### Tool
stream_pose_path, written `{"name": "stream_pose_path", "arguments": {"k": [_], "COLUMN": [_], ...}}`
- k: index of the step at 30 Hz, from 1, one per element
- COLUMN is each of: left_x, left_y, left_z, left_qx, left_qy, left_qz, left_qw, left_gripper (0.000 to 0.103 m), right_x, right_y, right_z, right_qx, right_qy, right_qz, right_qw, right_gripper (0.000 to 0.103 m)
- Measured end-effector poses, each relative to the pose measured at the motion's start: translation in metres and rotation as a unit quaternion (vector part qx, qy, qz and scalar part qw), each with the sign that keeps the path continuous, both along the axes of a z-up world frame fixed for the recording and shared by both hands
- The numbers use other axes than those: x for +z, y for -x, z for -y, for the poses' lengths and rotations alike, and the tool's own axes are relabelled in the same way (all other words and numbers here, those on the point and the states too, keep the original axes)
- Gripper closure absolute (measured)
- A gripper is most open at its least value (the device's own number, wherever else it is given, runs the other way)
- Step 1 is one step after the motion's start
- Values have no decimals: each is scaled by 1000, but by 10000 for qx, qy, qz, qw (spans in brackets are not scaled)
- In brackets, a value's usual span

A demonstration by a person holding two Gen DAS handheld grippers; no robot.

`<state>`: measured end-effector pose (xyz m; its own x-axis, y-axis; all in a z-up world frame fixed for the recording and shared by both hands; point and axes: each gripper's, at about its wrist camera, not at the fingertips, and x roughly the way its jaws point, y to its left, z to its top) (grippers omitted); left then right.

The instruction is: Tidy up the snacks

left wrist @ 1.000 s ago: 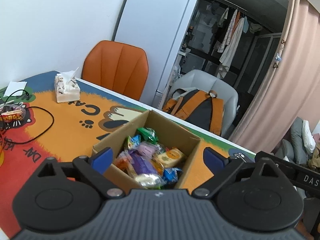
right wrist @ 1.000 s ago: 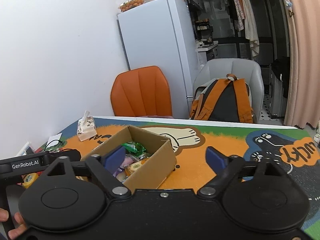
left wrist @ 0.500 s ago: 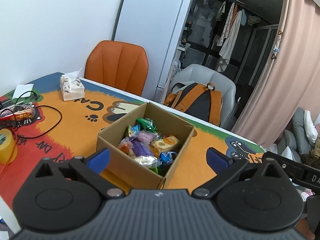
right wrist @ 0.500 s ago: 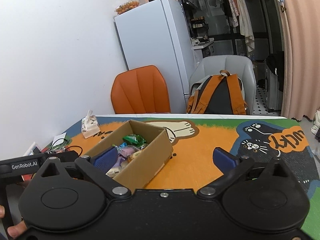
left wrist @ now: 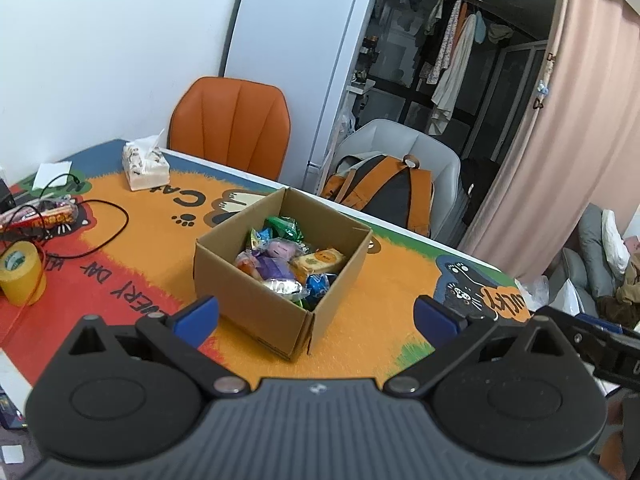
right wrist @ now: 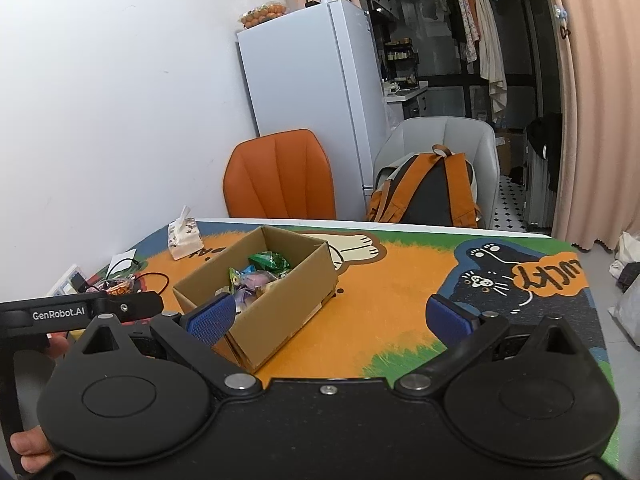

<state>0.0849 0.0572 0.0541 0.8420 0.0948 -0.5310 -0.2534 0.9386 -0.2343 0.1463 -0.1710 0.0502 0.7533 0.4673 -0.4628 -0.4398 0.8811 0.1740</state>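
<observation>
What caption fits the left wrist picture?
Open left gripper empty above a cardboard box of wrapped snacks on a cartoon tablecloth.

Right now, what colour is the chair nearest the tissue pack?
Orange; the chair shows best in the right wrist view.

A lived-in home: white fridge [right wrist: 316, 92], clothes on a rail [right wrist: 476, 20], orange chair [right wrist: 280, 176], backpack [right wrist: 428, 192], pink curtain [left wrist: 560, 120]

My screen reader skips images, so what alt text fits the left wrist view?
An open cardboard box of wrapped snacks sits on a colourful cat-print table mat, beyond the open, empty left gripper. Tissue pack at far left.
</observation>
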Motion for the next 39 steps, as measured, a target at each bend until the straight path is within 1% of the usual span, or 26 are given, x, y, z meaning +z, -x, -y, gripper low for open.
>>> {"name": "stream_pose_path", "arguments": {"k": [3,6,8,11,17,22,28,39], "left_x": [4,7,8,8,8,10,11,4], "left_y": [7,17,21,26,42,55,54,53], "left_z": [4,8,10,10,15,26,33,29], "left_qx": [-47,-58,-77,-88,-168,-294,-383,-375], "left_qy": [-96,-151,-179,-186,-251,-417,-464,-424], "left_qz": [-60,-16,-23,-16,16,26,38,-37], "left_qw": [9999,9999,9998,9998,9995,9987,9982,9984], "left_gripper": [0,0,0,0,0,0,0,0], "right_x": [3,6,8,11,12,16,18,13], "right_y": [6,12,17,22,37,51,55,53], "right_z": [2,4,6,10,17,21,22,17], "right_qx": [-89,-82,-46,-84,-61,-19,27,26], "right_qy": [81,129,122,80,39,19,67,162], "right_qz": [47,38,55,-43,15,64,114,-12], "right_qw": [9999,9999,9999,9999,10000,10000,9999,9999], "right_gripper": [0,0,0,0,0,0,0,0]}}
